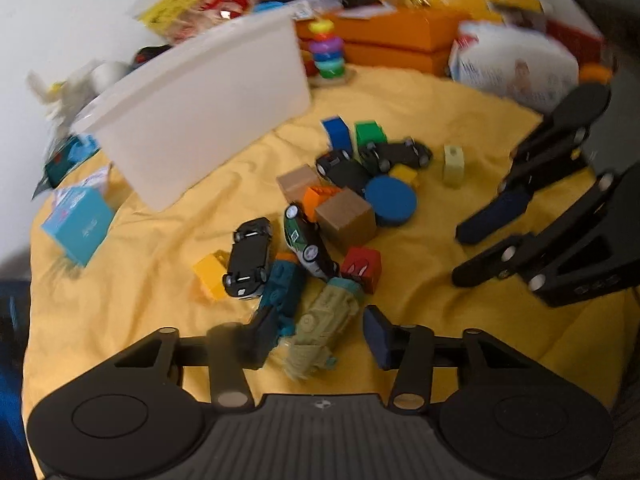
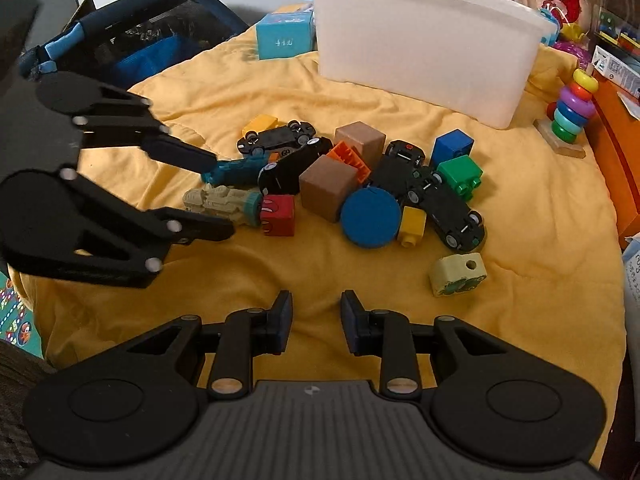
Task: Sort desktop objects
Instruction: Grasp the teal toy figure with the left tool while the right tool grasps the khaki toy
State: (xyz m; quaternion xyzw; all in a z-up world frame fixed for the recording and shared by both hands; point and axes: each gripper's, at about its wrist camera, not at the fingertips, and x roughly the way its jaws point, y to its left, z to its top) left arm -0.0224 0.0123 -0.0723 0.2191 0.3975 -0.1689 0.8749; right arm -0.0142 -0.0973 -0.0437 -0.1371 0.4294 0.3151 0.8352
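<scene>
At lower left of the right wrist view, my left hand-held gripper (image 2: pixel 218 196) straddles the beige toy train (image 2: pixel 220 202), jaws spread, its long axis along the fingers. Centre: two brown cubes, four cars. My right hand-held gripper (image 2: pixel 314 320) hovers spread, empty, farther off.
</scene>
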